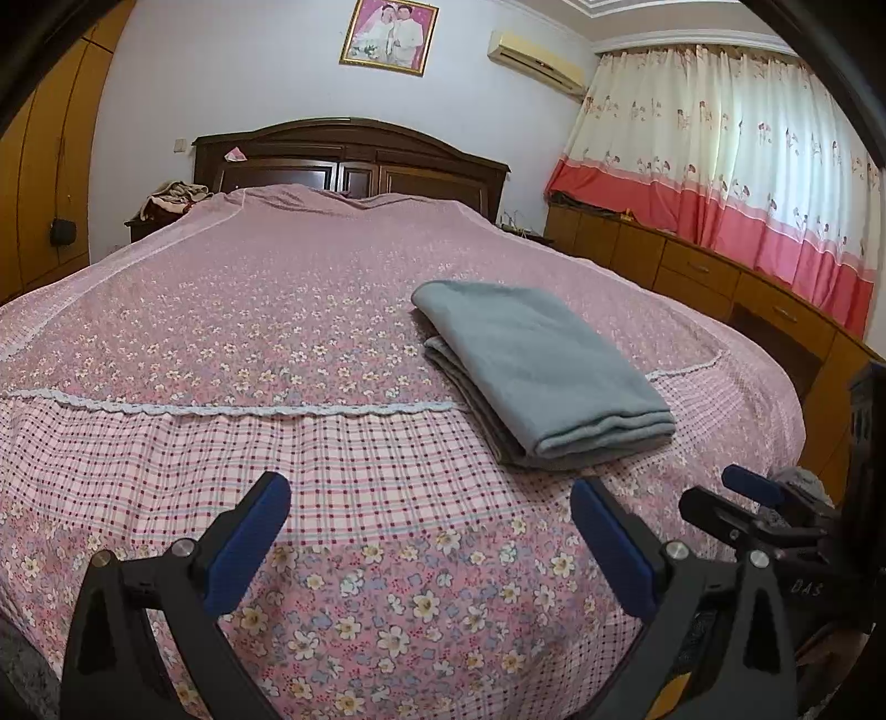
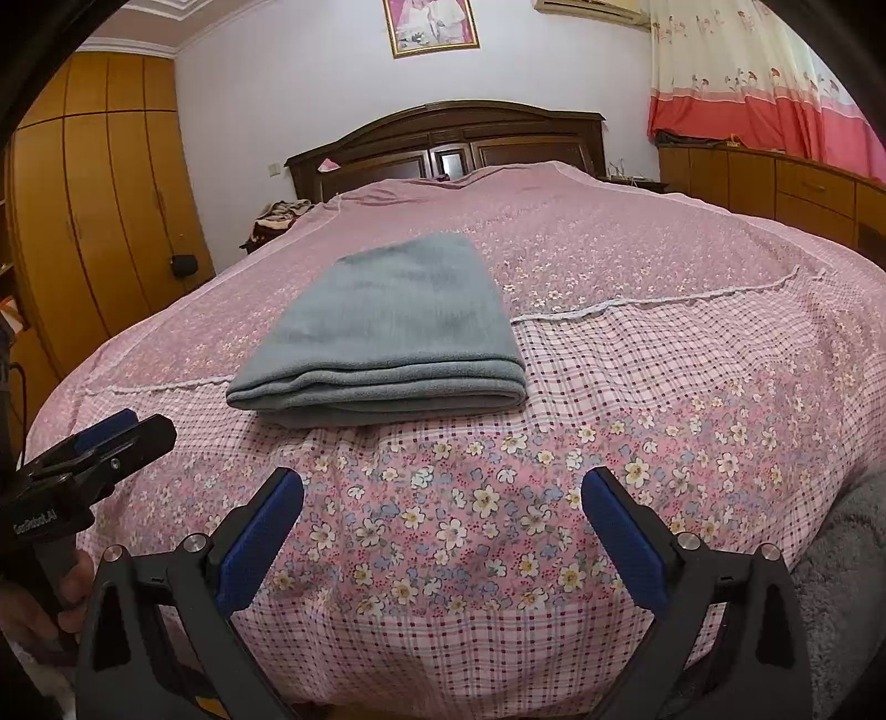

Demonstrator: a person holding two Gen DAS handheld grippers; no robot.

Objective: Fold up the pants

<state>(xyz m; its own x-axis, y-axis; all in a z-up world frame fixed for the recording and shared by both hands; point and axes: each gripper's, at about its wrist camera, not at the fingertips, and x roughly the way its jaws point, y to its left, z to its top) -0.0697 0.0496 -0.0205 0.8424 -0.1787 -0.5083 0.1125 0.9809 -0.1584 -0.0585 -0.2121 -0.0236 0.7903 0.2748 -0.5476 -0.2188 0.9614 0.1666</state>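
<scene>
Item: grey-blue soft-knit pants, folded into a flat rectangular stack of several layers, resting on the pink floral bedspread of a bed with a dark carved wooden headboard; the stack straddles the white lace trim where the floral panel meets the pink check panel. Left claw: black frame, blue pads, jaws spread wide, nothing between them; the pants lie ahead and to its right, well apart. Right claw: same build, jaws likewise spread wide and empty; the pants lie ahead and slightly to its left, apart from the fingertips. Each claw shows at the edge of the other's view. Surroundings: framed pink portrait above the headboard; cream-and-coral curtain far right; tan wooden wardrobe far left.
</scene>
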